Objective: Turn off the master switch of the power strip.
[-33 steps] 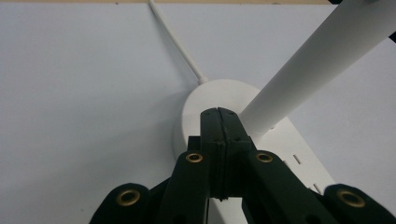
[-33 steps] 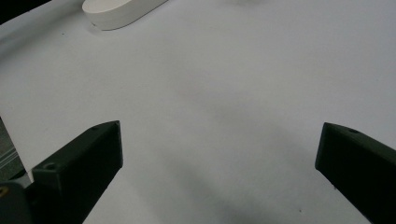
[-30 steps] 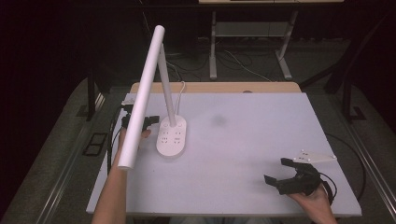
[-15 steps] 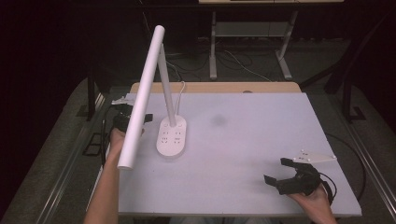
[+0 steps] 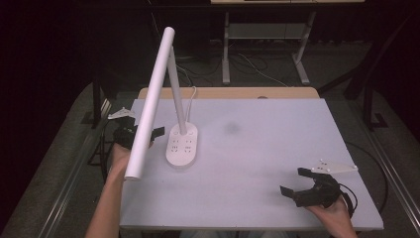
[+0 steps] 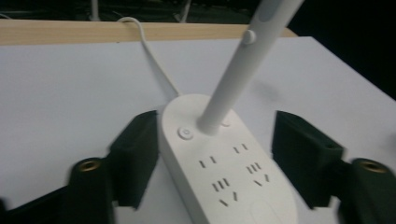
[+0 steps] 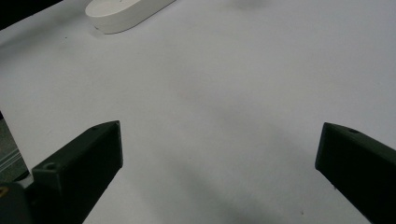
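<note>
A: Straddling the white oval lamp base with socket slots, left of centre in the high view, the left claw stood spread, gripping nothing.

B: Risk?

A: Squeezing off-centre could have tipped the tall white lamp arm. The right claw rested released at the white bench's lower right.

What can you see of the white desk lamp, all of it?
The white desk lamp looks like matte plastic. Its oval base lies flat on the white table, left of centre, carrying socket slots and a round button. A slim stem rises tilted from the base to a long tube head that slopes down toward the person. A white cord runs off the far edge. The left gripper has its open jaws either side of the base; contact is unclear.
</note>
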Demonstrator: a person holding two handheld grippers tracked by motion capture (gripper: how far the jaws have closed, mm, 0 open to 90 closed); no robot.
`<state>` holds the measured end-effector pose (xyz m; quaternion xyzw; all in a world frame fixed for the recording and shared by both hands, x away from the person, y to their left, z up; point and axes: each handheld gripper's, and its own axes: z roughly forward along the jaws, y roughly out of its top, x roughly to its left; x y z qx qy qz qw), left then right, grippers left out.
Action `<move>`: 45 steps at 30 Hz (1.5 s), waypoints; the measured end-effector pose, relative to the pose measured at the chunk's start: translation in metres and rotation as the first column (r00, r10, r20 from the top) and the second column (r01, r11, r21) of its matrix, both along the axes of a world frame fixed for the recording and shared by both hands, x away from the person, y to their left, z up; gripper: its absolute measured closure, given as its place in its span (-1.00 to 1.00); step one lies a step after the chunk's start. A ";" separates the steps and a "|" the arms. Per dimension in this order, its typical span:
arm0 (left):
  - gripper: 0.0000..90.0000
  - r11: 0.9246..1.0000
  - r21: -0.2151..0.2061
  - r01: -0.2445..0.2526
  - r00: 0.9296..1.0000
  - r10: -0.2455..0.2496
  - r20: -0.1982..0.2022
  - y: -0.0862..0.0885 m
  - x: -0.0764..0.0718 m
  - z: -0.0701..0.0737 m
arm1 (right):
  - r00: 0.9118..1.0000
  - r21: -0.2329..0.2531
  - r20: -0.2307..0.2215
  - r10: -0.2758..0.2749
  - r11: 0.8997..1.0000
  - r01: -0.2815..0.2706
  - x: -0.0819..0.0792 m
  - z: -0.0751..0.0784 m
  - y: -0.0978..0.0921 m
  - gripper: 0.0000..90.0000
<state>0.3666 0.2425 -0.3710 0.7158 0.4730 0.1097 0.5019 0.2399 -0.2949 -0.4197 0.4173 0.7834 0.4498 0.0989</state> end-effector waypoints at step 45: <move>-1.00 0.985 -0.011 0.174 0.981 -0.173 0.084 -0.045 -0.106 -0.033 | 1.000 0.018 0.009 -0.007 1.000 0.007 -0.004 0.003 -0.001 -1.00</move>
